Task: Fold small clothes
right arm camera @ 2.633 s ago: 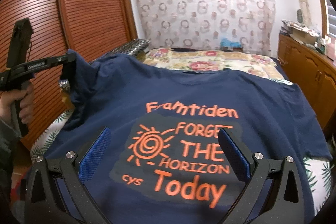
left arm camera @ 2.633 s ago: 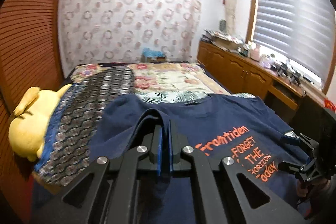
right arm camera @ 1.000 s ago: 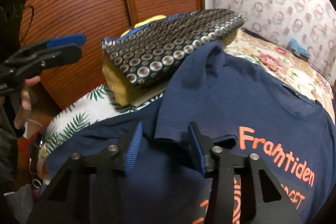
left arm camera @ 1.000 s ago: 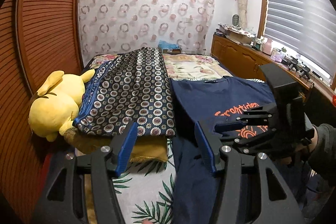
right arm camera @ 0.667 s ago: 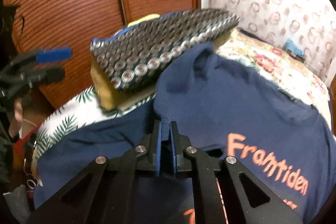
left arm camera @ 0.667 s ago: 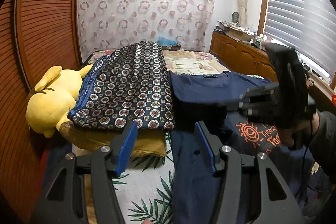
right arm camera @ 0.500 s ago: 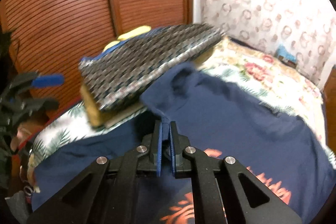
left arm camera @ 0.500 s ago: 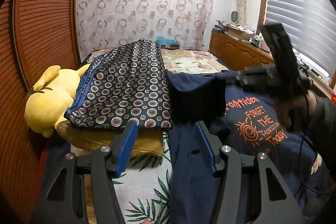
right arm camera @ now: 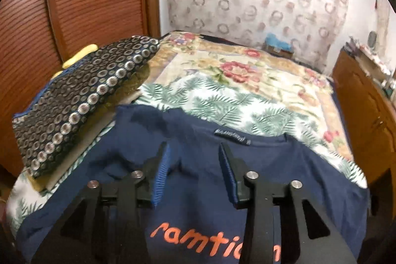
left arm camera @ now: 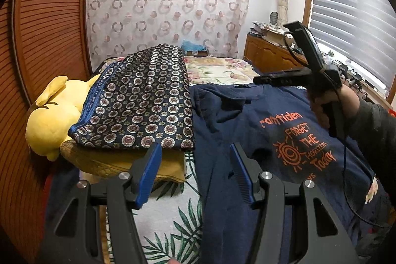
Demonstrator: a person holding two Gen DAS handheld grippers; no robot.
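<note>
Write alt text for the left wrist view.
The open left gripper hovers over the edge of a navy T-shirt with orange print, spread on a leaf-print bed. Left of the shirt lie a patterned folded cloth and a yellow plush; the right gripper is held above the shirt's collar.

A yellow plush toy (left arm camera: pixel 53 115) lies against a folded dark quilt with ring patterns (left arm camera: pixel 141 103), which rests on a mustard-yellow cushion (left arm camera: pixel 118 162); all sit on the bed's leaf-print sheet (left arm camera: pixel 168 222), beside a slatted wooden wardrobe door (left arm camera: pixel 44 36)
</note>
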